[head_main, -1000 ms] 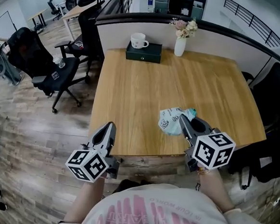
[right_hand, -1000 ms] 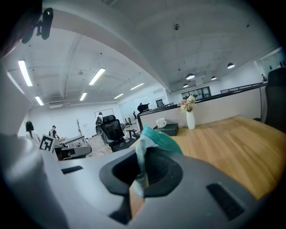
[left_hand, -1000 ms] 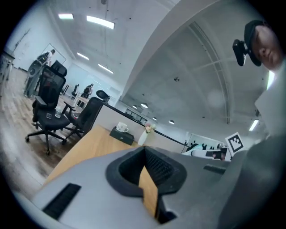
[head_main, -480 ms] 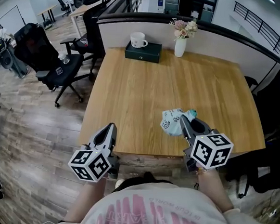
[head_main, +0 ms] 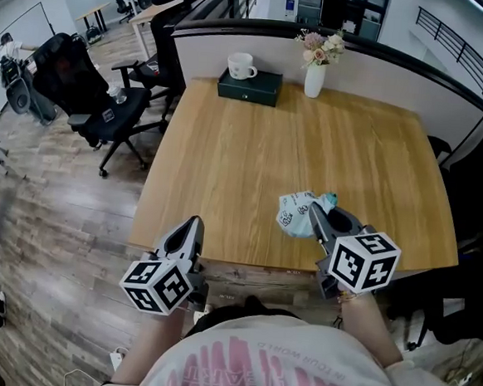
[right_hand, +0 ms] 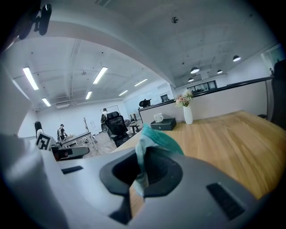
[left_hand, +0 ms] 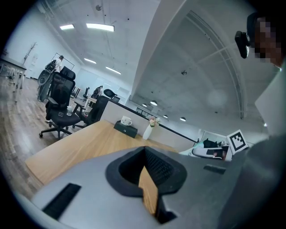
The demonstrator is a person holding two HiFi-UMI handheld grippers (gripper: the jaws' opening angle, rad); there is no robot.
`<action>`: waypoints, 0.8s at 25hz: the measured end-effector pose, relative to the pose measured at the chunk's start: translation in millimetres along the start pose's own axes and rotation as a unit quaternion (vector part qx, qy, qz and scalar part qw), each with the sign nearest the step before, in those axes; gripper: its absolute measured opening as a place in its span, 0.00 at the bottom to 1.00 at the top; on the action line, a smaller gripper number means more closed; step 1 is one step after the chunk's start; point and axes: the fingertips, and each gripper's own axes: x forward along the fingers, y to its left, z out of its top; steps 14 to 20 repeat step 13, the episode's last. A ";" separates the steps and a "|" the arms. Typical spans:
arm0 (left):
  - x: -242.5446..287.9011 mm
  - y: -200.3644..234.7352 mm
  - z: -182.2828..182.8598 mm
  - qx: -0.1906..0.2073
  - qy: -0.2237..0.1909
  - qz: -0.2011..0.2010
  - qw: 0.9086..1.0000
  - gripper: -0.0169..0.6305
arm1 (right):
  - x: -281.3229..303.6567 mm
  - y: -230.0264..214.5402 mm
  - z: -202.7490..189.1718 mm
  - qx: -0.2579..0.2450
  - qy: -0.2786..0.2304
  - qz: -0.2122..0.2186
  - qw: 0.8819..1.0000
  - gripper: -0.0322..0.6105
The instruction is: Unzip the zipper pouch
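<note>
Right gripper (head_main: 315, 210) clamped on corner of zipper pouch (head_main: 294, 214), apparently anchoring it near table's (head_main: 254, 139) front right edge. Left gripper (head_main: 193, 224) closed, empty, over front left edge, not yet on zipper pull.

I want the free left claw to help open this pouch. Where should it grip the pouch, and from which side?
Probably the pouch by its loose white left end, coming from the left over the table: the right claw pinches its teal right edge, leaving that end free. The zipper tab can't be made out.
</note>
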 end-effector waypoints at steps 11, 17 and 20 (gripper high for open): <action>0.0 -12.2 -18.5 -0.012 -0.002 0.015 1.000 0.03 | -6.9 -12.4 -13.2 -0.009 0.018 0.019 1.000 0.06; -1.0 -15.0 -23.2 -0.013 0.001 0.019 1.000 0.03 | -10.3 -14.3 -14.9 -0.011 0.020 0.022 1.000 0.06; -1.0 -15.0 -23.2 -0.013 0.001 0.019 1.000 0.03 | -10.3 -14.3 -14.9 -0.011 0.020 0.022 1.000 0.06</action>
